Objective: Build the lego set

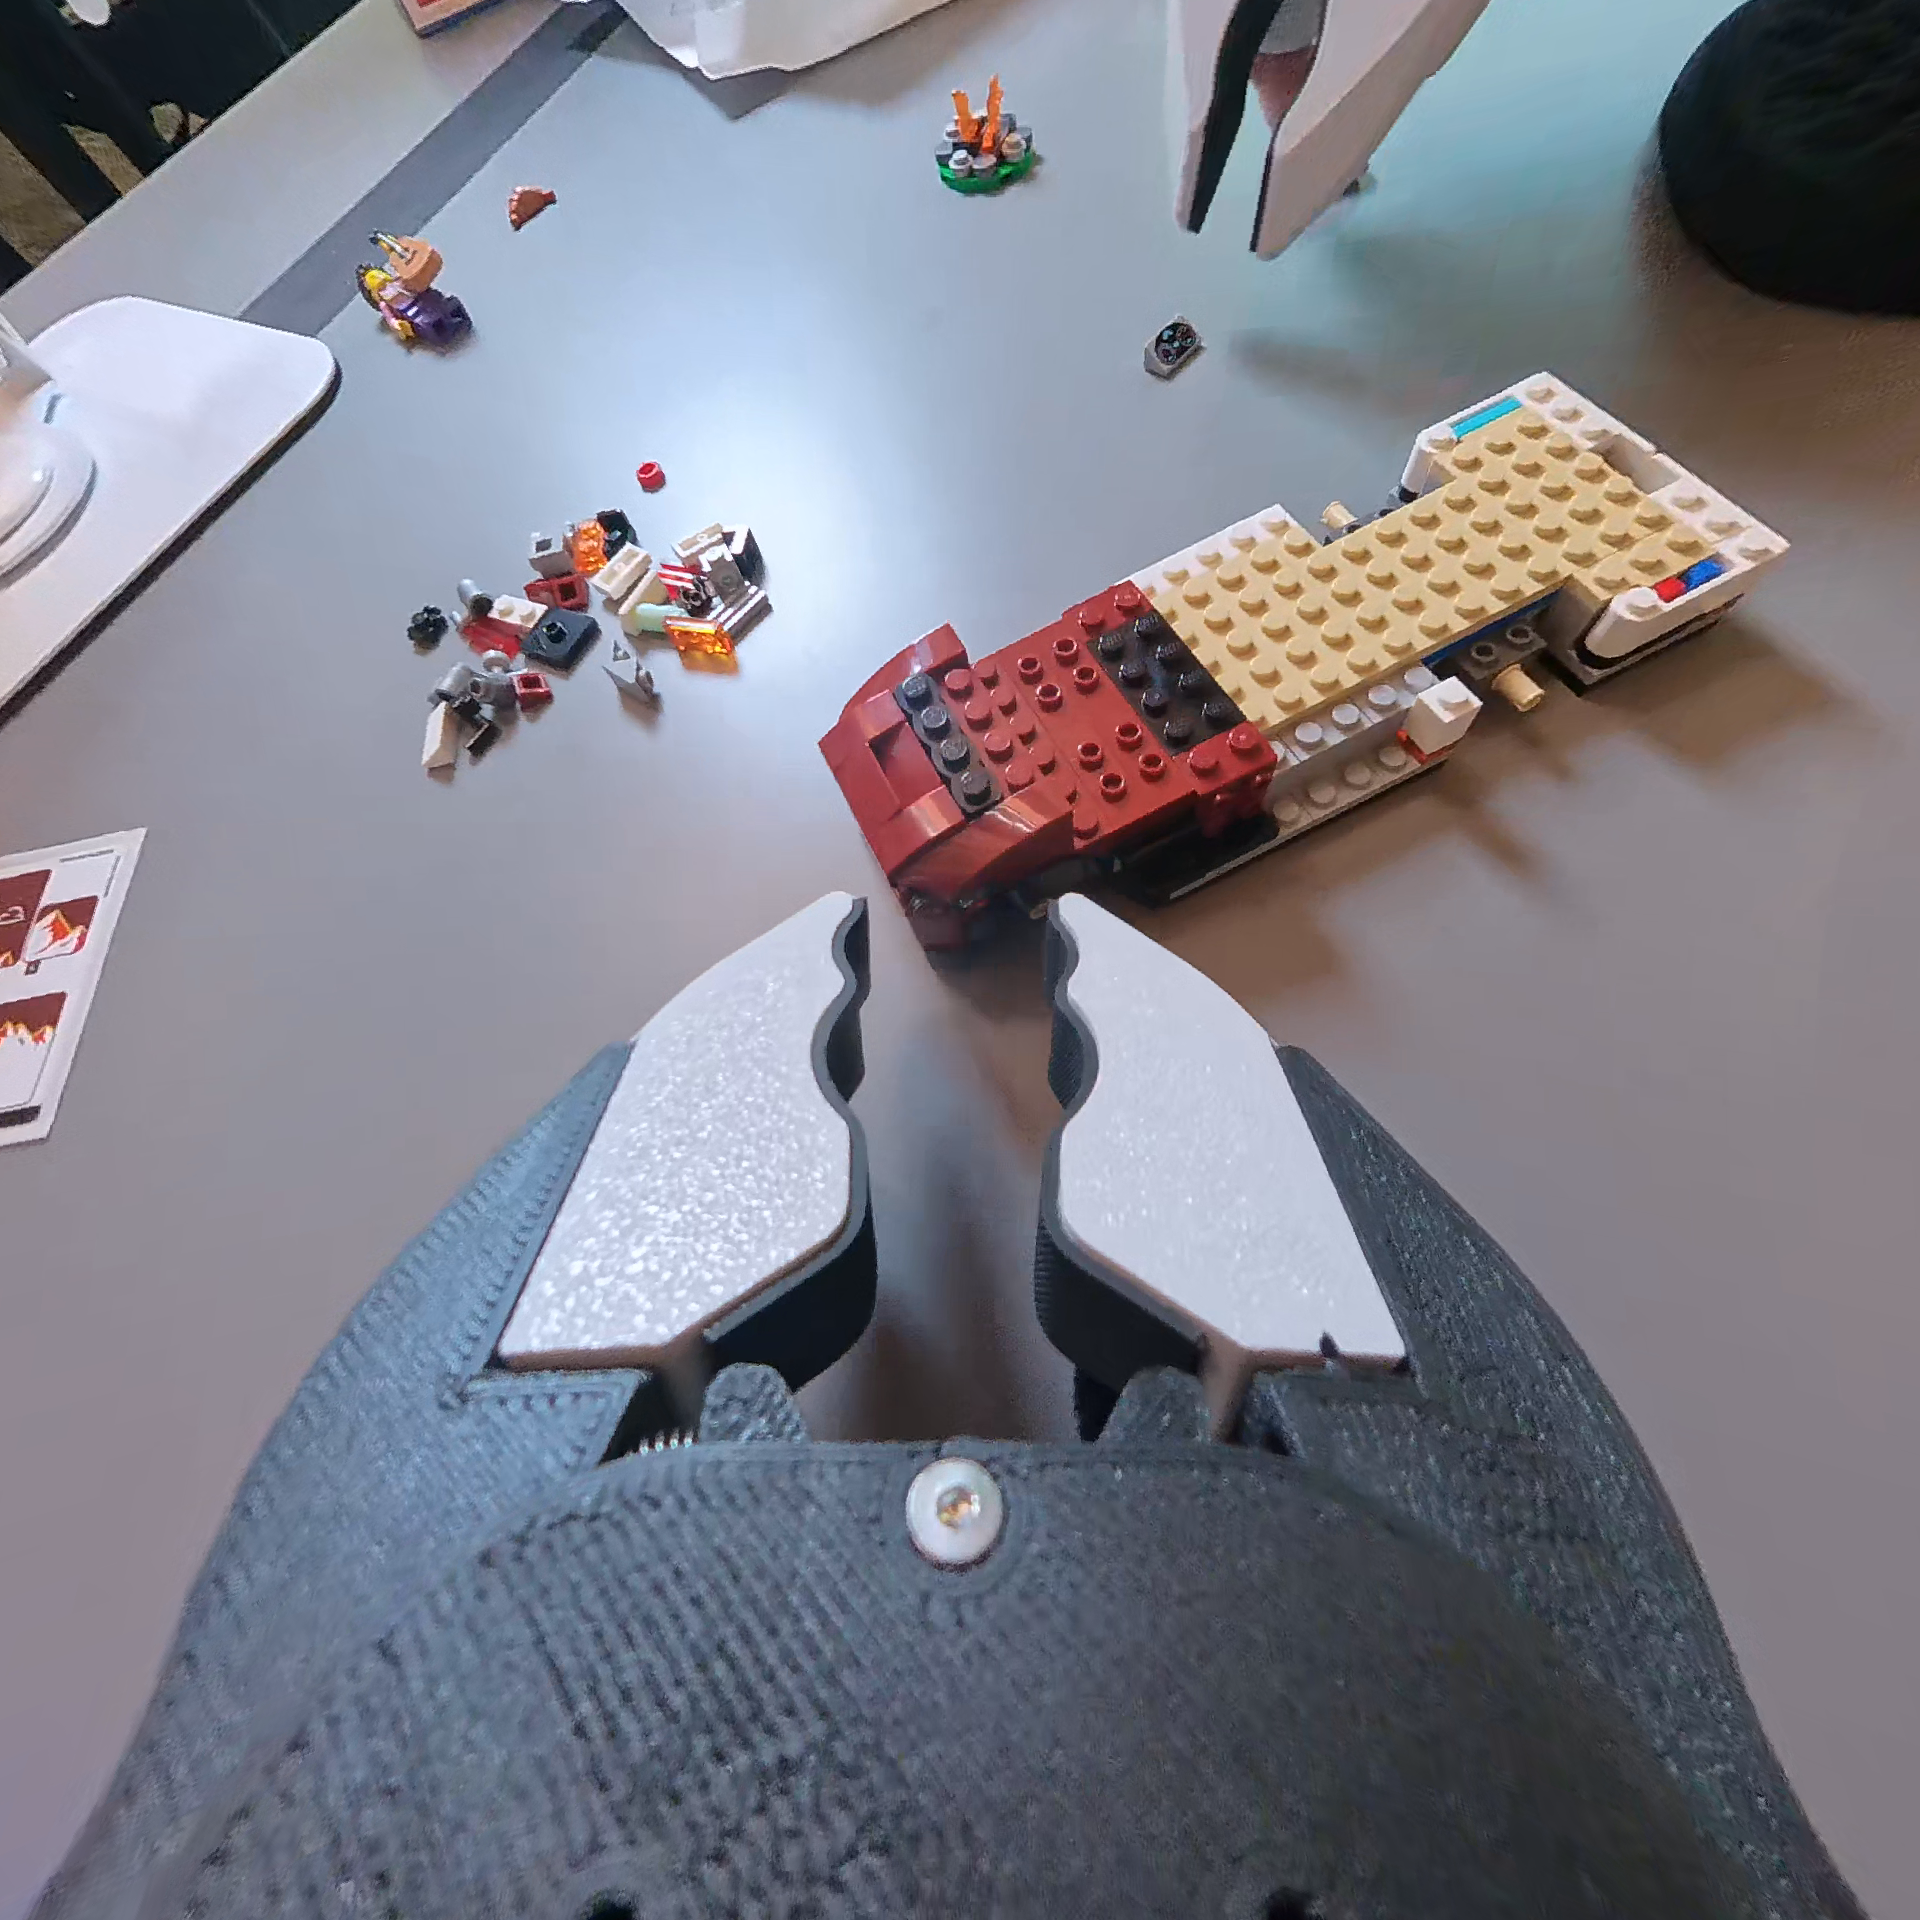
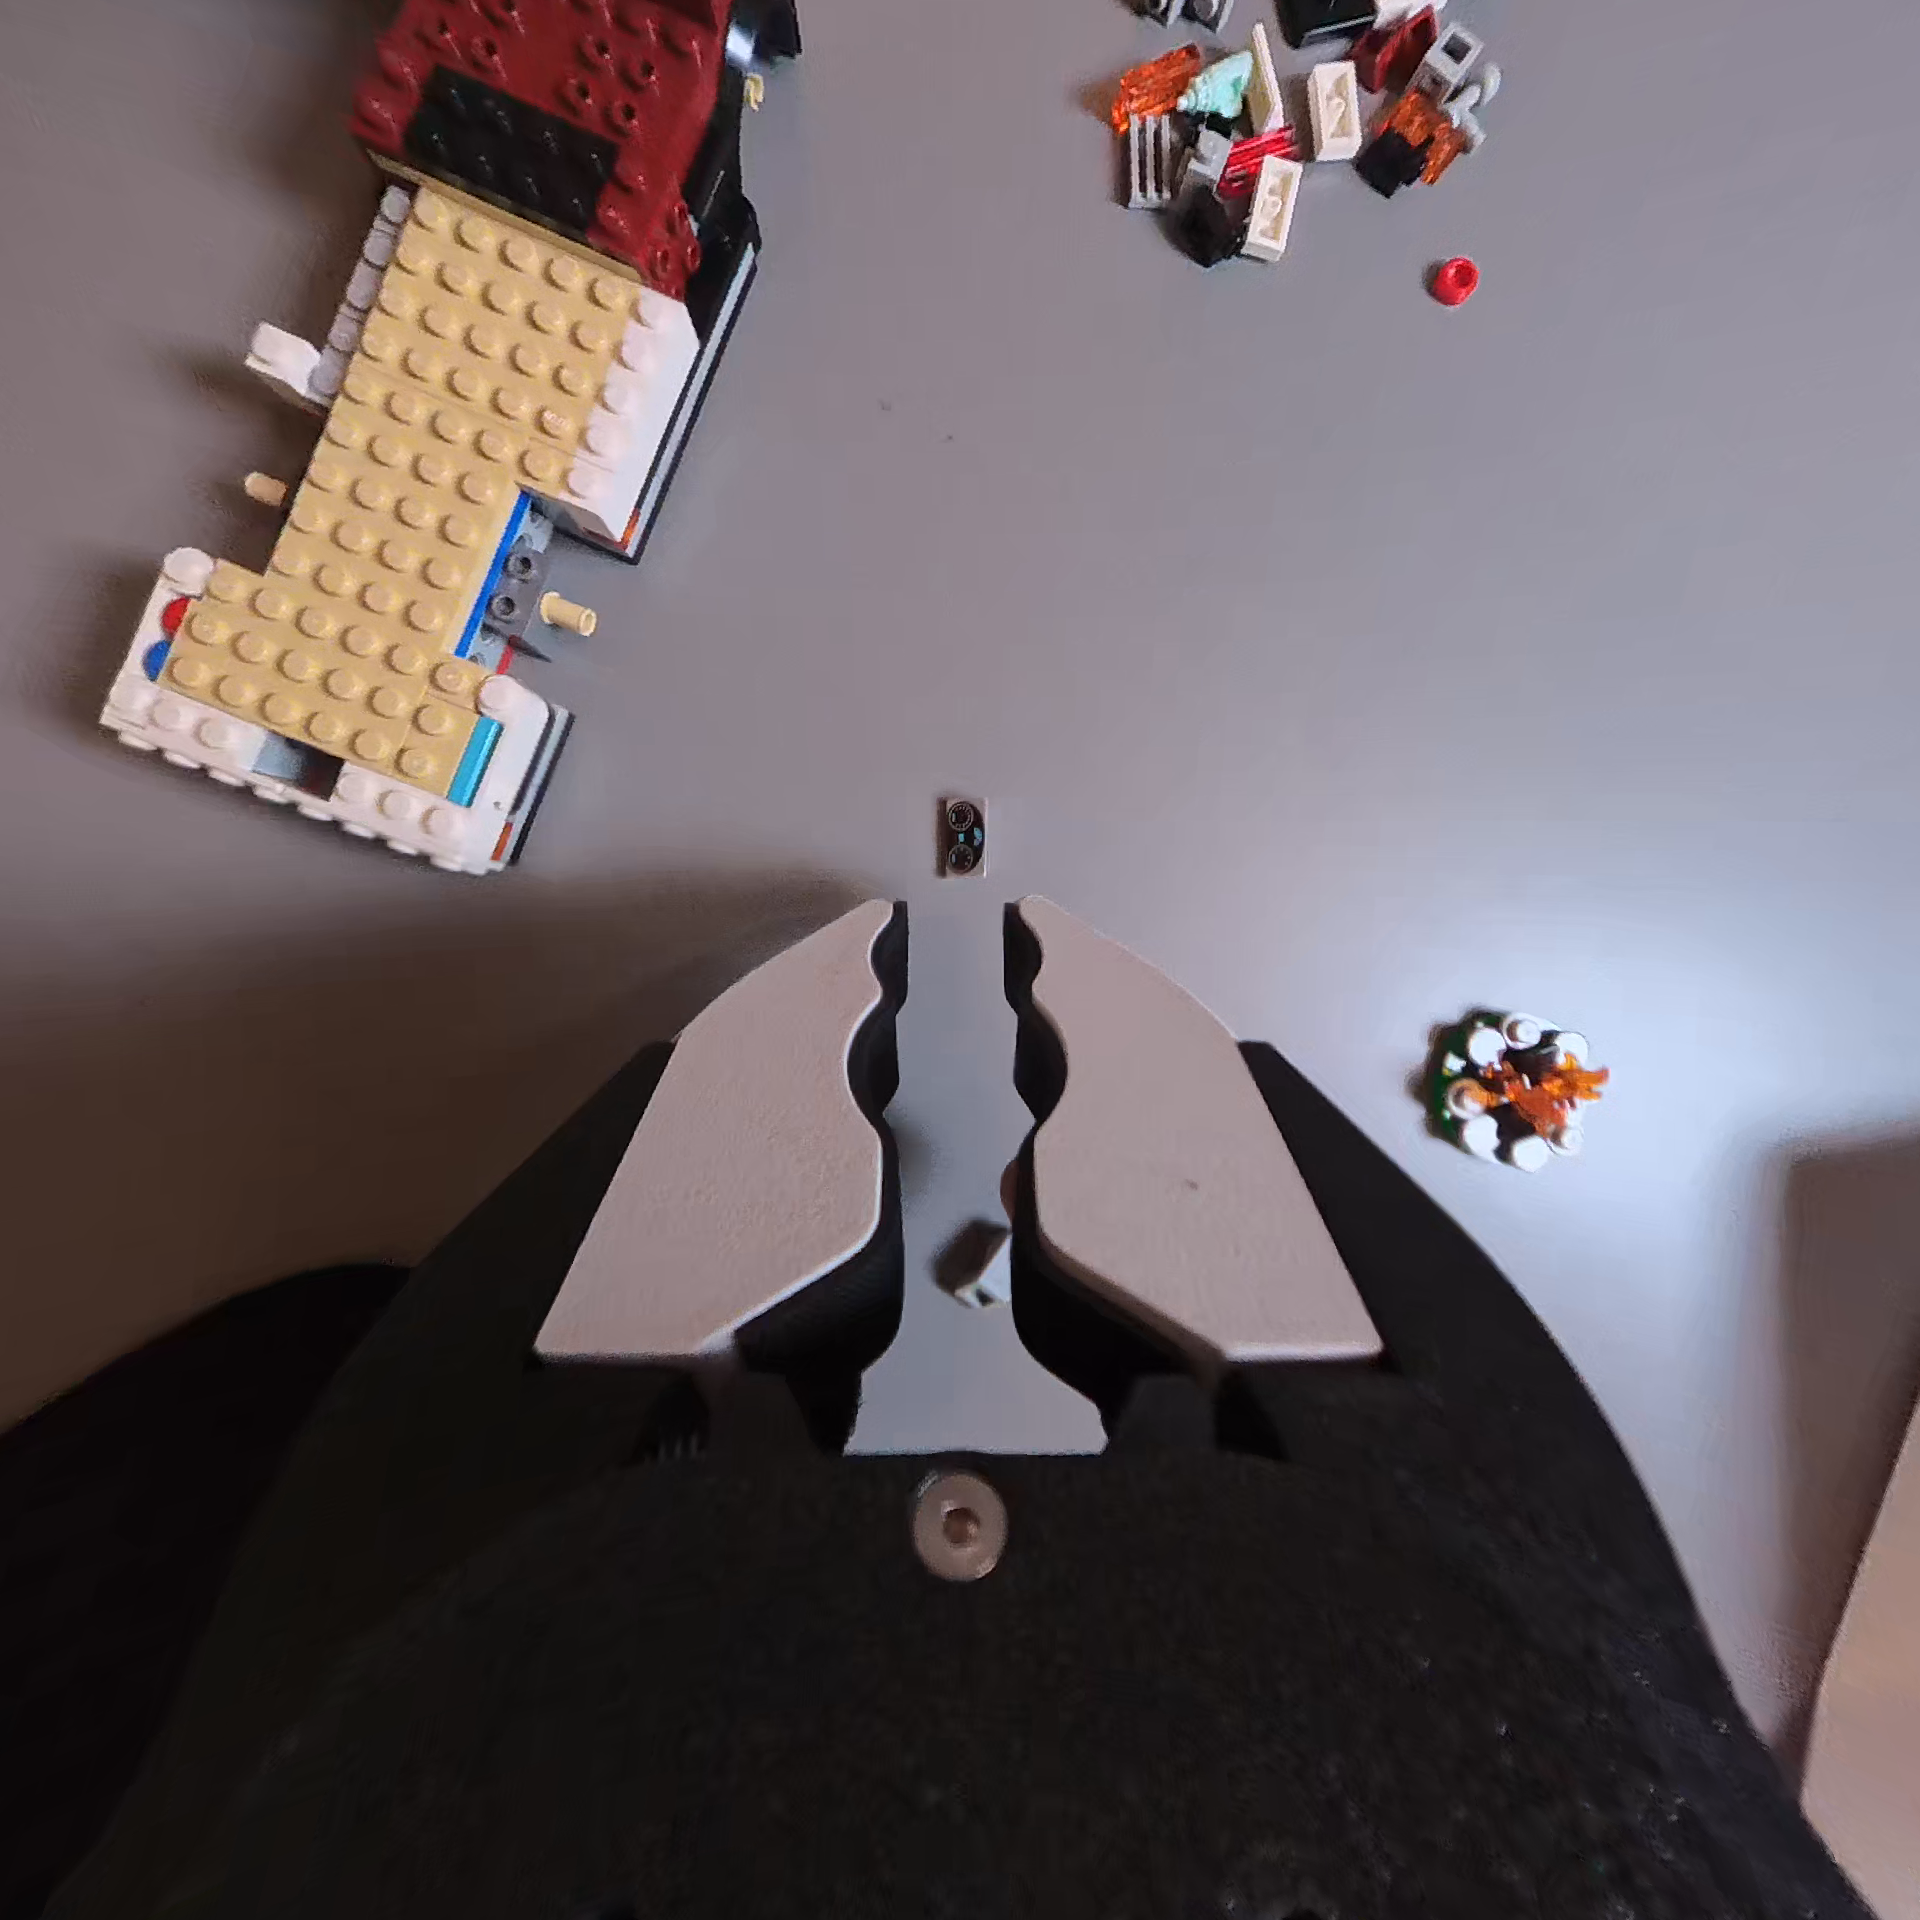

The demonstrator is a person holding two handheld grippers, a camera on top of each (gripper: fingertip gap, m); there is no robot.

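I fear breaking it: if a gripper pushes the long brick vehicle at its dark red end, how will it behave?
The brick vehicle would probably slide, since the table looks smooth. Pushed at one end, such a long body may swivel. Its stacked plates could separate.

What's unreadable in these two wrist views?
- Left view: the brick vehicle's dark red front underside is hidden by the left tongs' right fingertip.
- Left view: a black object is cut off by the right edge.
- Right view: a small grey piece is blurred and partly behind a finger.
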